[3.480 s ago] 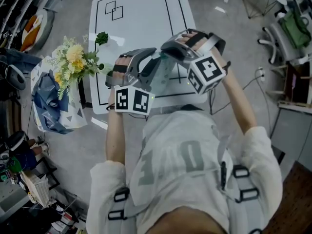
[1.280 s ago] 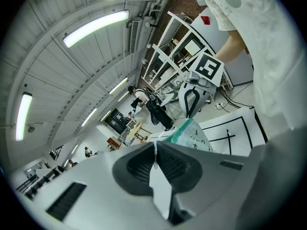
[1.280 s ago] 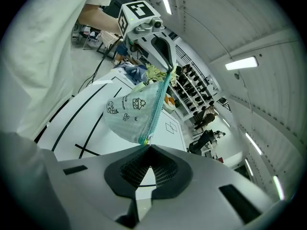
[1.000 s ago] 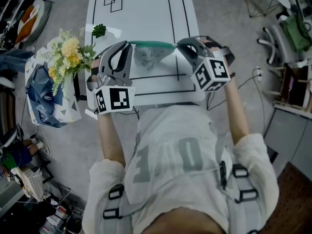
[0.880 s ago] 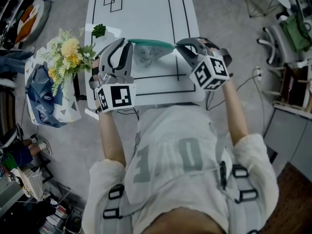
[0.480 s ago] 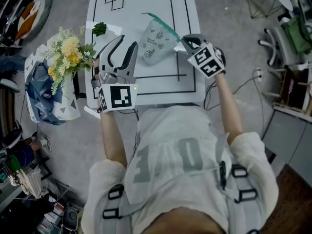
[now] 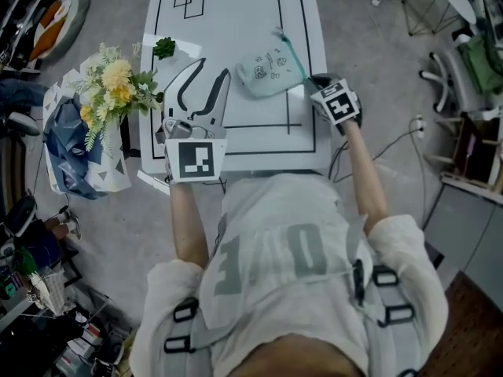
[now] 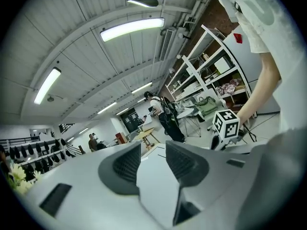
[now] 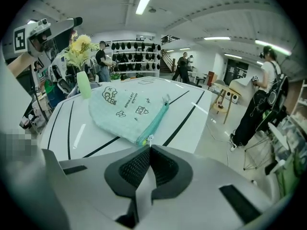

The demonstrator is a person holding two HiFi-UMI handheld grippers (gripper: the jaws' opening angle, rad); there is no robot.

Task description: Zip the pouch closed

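A pale green pouch (image 7: 269, 71) printed with small drawings lies flat on the white table (image 7: 236, 14), its teal zipper (image 9: 154, 121) along the right edge. My right gripper (image 7: 308, 82) is at the pouch's near right corner, jaws shut on the small zipper pull (image 9: 150, 139) right at their tips (image 9: 149, 150). My left gripper (image 7: 211, 71) hovers left of the pouch, clear of it. Its jaws are opening and nothing is between them (image 8: 152, 150).
A vase of yellow and white flowers (image 7: 118, 85) stands at the table's left edge, with a small green sprig (image 7: 163, 47) behind it. Black lines mark the tabletop. A blue bag (image 7: 75, 151) lies on the floor to the left. People stand (image 9: 182, 66) farther back in the room.
The left gripper let go of the pouch and opened. The right gripper swung the hanging pouch away and lowered it flat onto the table.
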